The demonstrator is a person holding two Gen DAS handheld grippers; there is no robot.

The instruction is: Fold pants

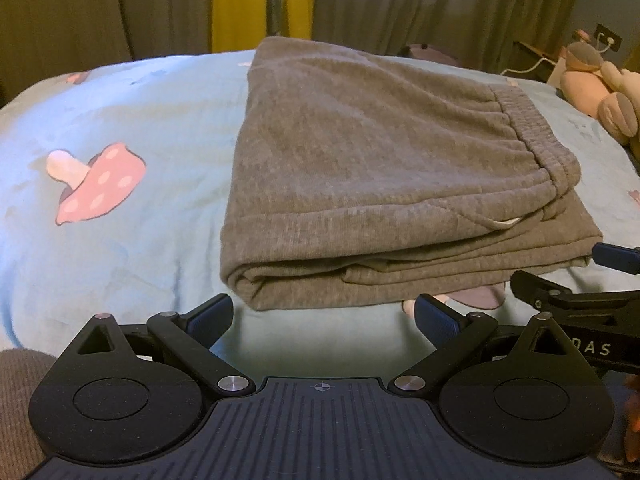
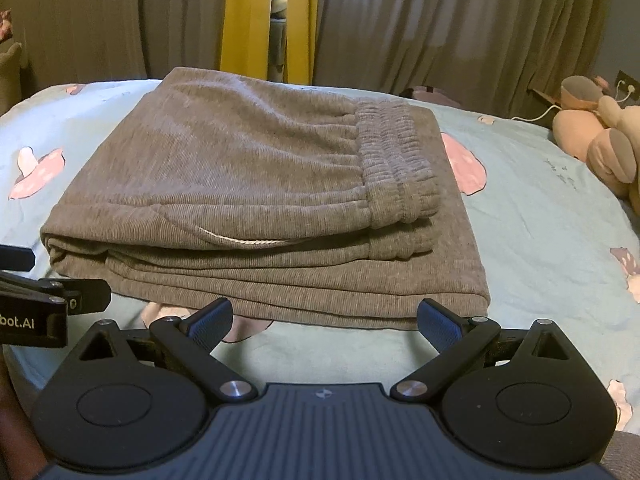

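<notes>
The grey pants (image 1: 360, 184) lie folded into a thick stack on the light blue bedsheet (image 1: 120, 240), elastic waistband (image 1: 532, 136) on top at the right. In the right wrist view the same pants (image 2: 248, 200) show a white drawstring (image 2: 244, 242) peeking from a fold. My left gripper (image 1: 322, 316) is open just in front of the stack's near edge, holding nothing. My right gripper (image 2: 325, 320) is open too, close to the near edge, empty. Each gripper shows at the other view's edge: the right one (image 1: 576, 300), the left one (image 2: 48, 300).
The bedsheet carries pink mushroom prints (image 1: 96, 184). Plush toys (image 2: 600, 136) lie at the bed's far right. Grey and yellow curtains (image 2: 248, 16) hang behind the bed. A wall socket with a white cable (image 1: 606, 38) is at the right.
</notes>
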